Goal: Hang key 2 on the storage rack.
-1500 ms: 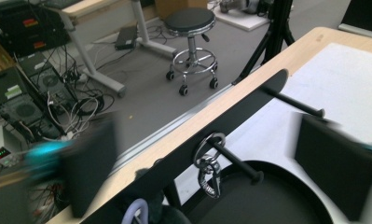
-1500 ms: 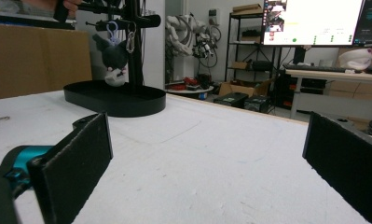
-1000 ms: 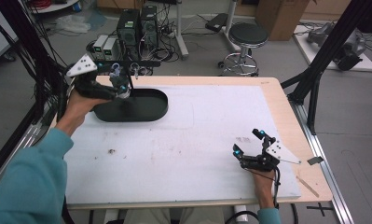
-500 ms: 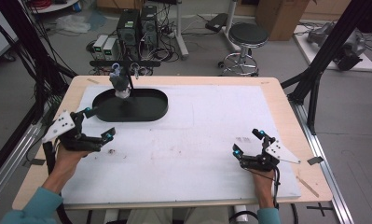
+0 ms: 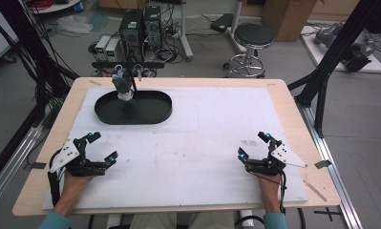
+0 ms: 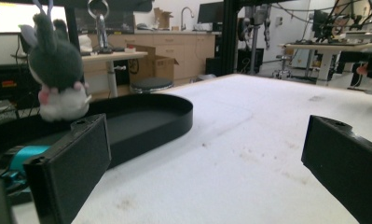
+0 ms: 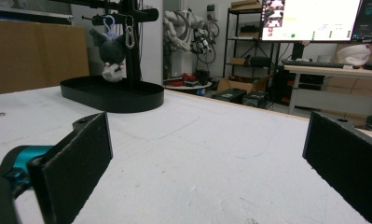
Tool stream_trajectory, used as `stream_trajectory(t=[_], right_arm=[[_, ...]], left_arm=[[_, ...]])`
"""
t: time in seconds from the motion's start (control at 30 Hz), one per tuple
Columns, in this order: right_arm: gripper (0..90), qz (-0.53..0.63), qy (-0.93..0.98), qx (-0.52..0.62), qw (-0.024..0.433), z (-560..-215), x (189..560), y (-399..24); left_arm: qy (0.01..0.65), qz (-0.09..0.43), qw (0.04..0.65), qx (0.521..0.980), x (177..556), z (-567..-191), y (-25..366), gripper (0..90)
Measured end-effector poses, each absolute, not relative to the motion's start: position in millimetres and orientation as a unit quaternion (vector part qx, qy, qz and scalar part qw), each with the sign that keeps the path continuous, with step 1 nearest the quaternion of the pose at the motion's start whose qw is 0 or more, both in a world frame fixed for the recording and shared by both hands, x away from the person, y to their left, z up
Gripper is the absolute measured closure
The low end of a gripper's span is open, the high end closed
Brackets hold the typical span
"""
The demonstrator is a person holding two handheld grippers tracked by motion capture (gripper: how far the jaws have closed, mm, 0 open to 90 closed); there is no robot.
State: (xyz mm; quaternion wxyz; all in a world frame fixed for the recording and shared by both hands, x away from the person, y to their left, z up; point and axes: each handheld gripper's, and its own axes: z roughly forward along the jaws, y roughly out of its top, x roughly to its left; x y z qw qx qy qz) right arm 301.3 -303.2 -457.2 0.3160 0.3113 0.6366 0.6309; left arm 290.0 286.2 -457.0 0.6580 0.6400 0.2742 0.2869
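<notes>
A small grey and white plush toy [image 5: 122, 86] hangs by a loop from the crossbar of a black stand [image 5: 128, 64], above the stand's oval black tray [image 5: 154, 109] at the table's far left. The plush toy [image 6: 57, 67] hangs close ahead in the left gripper view, and the plush toy [image 7: 110, 51] is farther off in the right gripper view. My left gripper [image 5: 103, 147] rests open on the white mat near the front left, empty. My right gripper [image 5: 253, 146] lies open near the front right, also empty.
A white mat [image 5: 202, 138] covers most of the wooden table [image 5: 293, 109]. Black frame posts [image 5: 329, 62] rise at the right edge, and cables hang at the left. A stool [image 5: 252, 38] and computer boxes [image 5: 140, 26] stand on the floor beyond the table.
My left gripper has left the plush toy on the stand and come back to the front left of the mat, open. The right gripper has stayed put.
</notes>
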Motion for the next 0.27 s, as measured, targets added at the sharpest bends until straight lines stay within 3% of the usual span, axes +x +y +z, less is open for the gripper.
stream_trajectory(t=[0.27], right_arm=[[0.6,0.629,0.641,0.306,0.317,-457.1,301.0,-302.1]], left_arm=[[0.28,0.29,0.655,0.639,290.2,-457.4,285.7,1.7]])
